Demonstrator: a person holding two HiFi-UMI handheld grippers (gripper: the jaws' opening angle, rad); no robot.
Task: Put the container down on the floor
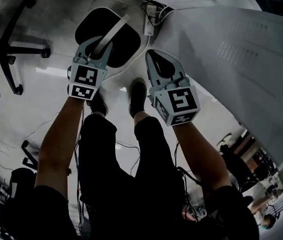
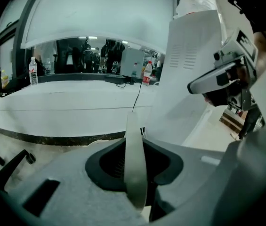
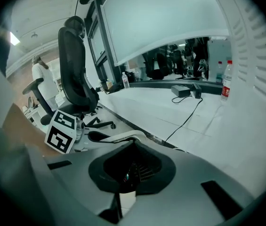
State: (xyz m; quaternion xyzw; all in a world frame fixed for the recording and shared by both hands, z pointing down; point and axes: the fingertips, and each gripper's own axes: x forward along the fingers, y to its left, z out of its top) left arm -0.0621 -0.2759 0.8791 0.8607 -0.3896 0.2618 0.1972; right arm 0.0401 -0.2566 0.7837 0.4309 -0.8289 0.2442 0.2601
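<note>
The left gripper (image 1: pixel 100 48) pinches the white handle (image 1: pixel 116 26) of the black container (image 1: pixel 127 43), which lies at its twelve o'clock. At the left gripper's three o'clock, the right gripper (image 1: pixel 155 55) has its jaws pressed together. A red-labelled bottle (image 2: pixel 147 72) has print too small to read.

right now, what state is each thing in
container, hanging by its handle, floor contact unclear
handle, raised, clamped between the left jaws
left gripper, shut on the handle
right gripper, shut, empty
chair, upright
bottle, upright
</note>
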